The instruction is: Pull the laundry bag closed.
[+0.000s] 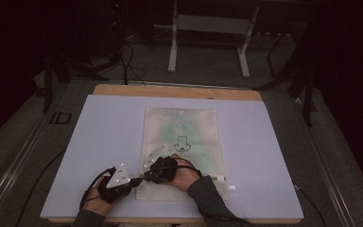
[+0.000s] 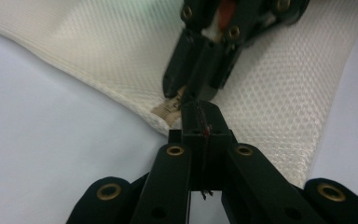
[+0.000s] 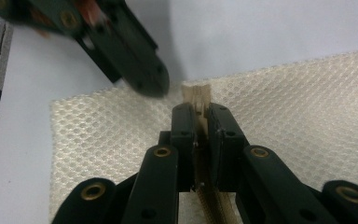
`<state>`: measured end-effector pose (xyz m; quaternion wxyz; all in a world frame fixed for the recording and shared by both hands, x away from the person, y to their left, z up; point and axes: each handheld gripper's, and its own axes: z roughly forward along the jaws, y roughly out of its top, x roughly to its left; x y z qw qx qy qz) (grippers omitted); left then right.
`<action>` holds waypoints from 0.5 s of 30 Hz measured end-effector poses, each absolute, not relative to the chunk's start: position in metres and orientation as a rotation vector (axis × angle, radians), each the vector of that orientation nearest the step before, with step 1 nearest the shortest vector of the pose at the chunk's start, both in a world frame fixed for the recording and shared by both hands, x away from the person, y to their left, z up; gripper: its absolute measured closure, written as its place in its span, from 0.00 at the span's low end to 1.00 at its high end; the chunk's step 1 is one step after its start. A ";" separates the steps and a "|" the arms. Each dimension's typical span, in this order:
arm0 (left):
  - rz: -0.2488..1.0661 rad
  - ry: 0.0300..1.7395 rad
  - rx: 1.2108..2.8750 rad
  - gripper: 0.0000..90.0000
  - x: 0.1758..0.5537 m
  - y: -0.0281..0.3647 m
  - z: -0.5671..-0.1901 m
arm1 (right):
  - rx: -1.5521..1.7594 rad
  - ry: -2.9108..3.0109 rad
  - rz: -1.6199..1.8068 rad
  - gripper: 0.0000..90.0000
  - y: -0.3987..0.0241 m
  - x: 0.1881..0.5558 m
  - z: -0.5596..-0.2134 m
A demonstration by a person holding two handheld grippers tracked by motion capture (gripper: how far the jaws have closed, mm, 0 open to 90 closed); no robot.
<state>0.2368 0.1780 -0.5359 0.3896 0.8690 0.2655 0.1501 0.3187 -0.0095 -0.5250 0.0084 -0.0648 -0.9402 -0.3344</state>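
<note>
Two grippers pinch the mesh bag point(image 1: 182, 142) at its near corner: left gripper point(image 2: 200, 116) the fabric, right gripper point(image 3: 200, 109) the zipper tab point(image 3: 196, 95), ready to pull.

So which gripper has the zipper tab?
The right gripper: the beige tab sticks out from between its shut jaws, with the zipper running beneath. The left gripper is shut at the bag corner beside it, without the tab.
</note>
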 end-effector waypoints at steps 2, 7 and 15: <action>0.382 0.668 2.224 0.99 0.238 0.176 -0.538 | -0.204 -2.935 -1.048 0.91 -0.009 0.319 -0.525; 0.428 0.676 2.244 1.00 0.236 0.172 -0.541 | -0.197 -2.937 -1.050 0.91 -0.009 0.319 -0.525; 0.420 0.718 2.239 1.00 0.236 0.171 -0.541 | -0.136 -3.003 -0.995 0.91 -0.008 0.314 -0.522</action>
